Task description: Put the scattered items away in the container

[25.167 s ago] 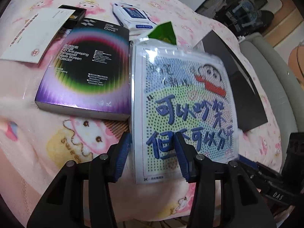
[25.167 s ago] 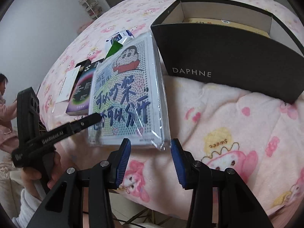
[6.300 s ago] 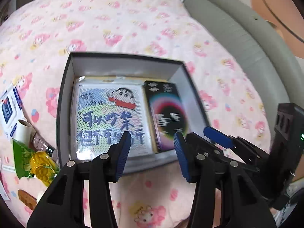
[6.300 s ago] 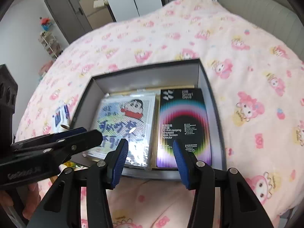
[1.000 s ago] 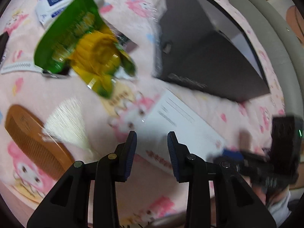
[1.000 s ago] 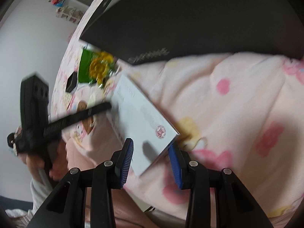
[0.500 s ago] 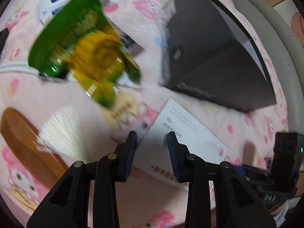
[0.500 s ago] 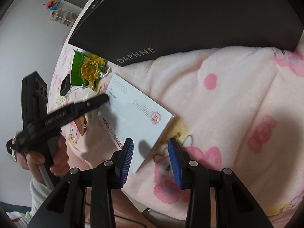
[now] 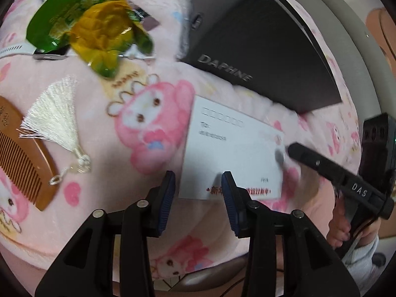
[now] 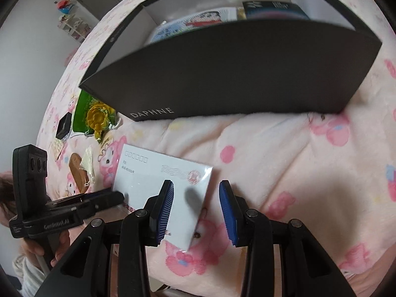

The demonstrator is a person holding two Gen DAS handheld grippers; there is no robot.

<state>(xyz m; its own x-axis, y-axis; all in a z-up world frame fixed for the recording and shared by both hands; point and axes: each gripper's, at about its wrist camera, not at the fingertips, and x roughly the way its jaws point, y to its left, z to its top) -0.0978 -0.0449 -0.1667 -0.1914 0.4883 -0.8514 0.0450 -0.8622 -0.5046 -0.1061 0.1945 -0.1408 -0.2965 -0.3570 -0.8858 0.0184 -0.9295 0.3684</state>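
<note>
Left wrist view shows the left gripper (image 9: 198,190) low over the near edge of the bed (image 9: 138,163), its jaws opening, with the near left corner of the white envelope (image 9: 230,146) just between the blue pads; I cannot say for sure that they touch the paper, since this part is blurred. In the right wrist view the right gripper (image 10: 195,210) stands spread above the right end of the same envelope (image 10: 158,180), not pinching it. The envelope lies flat on the blanket, just in front of the black box (image 10: 235,81), which already holds two flat packs.

The step in hand, as I judge, is picking up the envelope. The next move calls for sliding one pad under its thin edge, which the soft blanket should allow, then closing and lifting it over the front wall.

Farther toward the left side wait the wooden comb (image 9: 22,151) with its tassel (image 9: 54,116) and the green and yellow snack bag (image 9: 86,22)
</note>
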